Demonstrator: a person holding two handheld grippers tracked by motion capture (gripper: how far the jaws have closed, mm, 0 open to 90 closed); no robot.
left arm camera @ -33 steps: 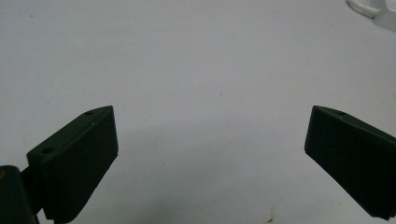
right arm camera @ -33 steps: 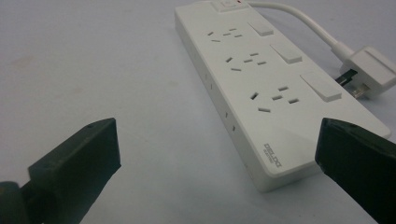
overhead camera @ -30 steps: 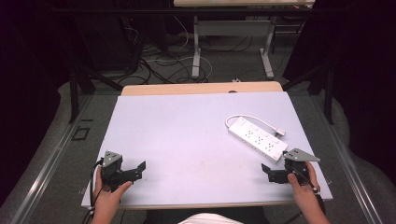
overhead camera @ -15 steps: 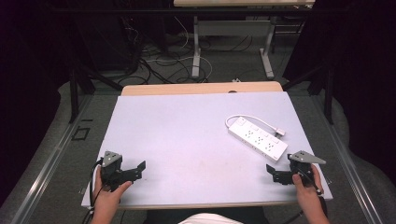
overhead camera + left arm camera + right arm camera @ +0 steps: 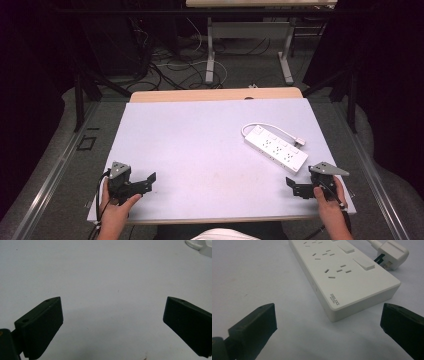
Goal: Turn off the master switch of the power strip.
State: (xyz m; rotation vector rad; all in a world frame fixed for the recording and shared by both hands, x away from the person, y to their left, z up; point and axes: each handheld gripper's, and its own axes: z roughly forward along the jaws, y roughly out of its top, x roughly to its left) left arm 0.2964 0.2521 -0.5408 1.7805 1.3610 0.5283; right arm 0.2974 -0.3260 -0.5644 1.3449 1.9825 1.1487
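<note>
Although no jaw touches it, the white power strip is the thing nearest the right gripper, lying just ahead of those jaws and slightly toward the table's middle. Its long axis runs diagonally, one short end pointing back at the right gripper, the other leading away toward the far side of the white table. From that far end a white cord loops round to a white plug resting just beside the strip's far long edge. The right gripper stands wide, jaws spread well past the strip's width, holding nothing. The left gripper sits near the table's front left corner, well apart from the strip, equally wide and empty; the right hand is therefore clearly the nearer, and a reach would likely run forward along the strip's own length.

The high view gives the whole layout: both grippers, the left hand, and the diagonal lie of the strip. The right gripper view adds detail: the near corner of the strip between the jaws but beyond them, socket holes, two switches, a printed label, and the plug at upper right. The left gripper view offers bare tabletop, with a white sliver, apparently the strip and cord, at its upper right corner.
</note>
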